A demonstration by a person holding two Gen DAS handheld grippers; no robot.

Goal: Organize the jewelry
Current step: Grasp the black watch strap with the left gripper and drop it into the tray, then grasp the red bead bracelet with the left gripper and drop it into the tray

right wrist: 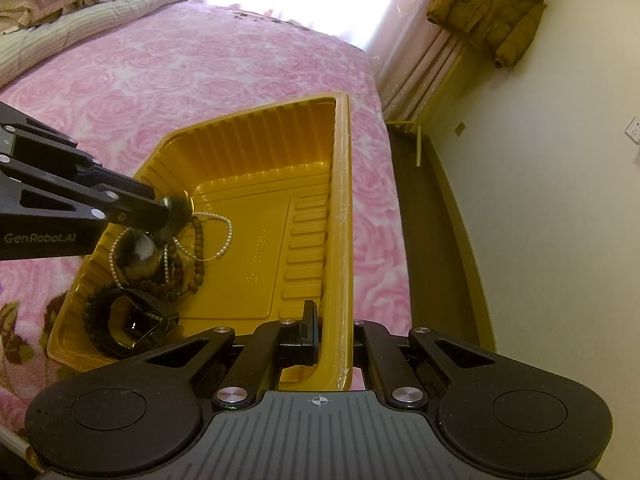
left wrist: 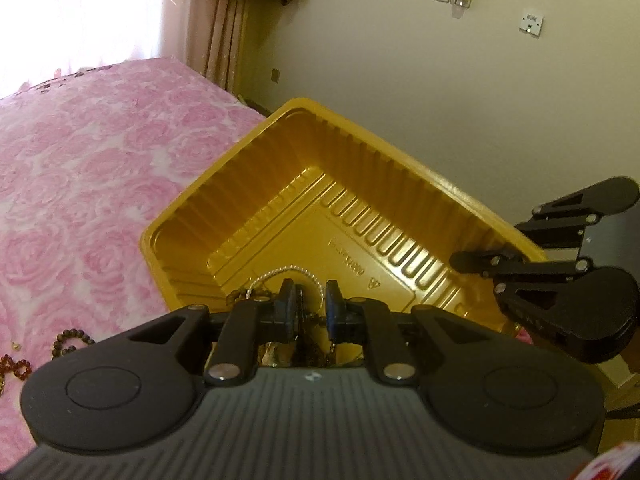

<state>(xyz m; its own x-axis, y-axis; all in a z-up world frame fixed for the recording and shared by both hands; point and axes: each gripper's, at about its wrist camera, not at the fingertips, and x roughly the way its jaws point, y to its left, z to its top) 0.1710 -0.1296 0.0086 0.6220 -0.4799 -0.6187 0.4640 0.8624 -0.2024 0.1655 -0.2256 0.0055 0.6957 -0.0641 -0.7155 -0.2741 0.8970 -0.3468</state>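
Right gripper (right wrist: 330, 330) pins tray wall, left gripper (left wrist: 311, 304) works over the jewelry pile.

Ribbed yellow plastic tray (right wrist: 342, 208) is clamped at its rim on pink rose blanket (right wrist: 200, 72), probably to steady it; left jaws slightly parted above white pearl strand (right wrist: 224, 236) and brown wooden bead strings (right wrist: 198, 248), nothing visibly gripped. More beads (left wrist: 72, 340) lie outside.

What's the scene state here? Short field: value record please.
surface: bed with pink rose blanket
container: gold tray, tilted, one wall between the right gripper fingers
left gripper: fingers over the jewelry pile, grip unclear
in tray: pearl necklace, wooden bead strands, black watch
outside tray: brown bead bracelet, amber beads on blanket
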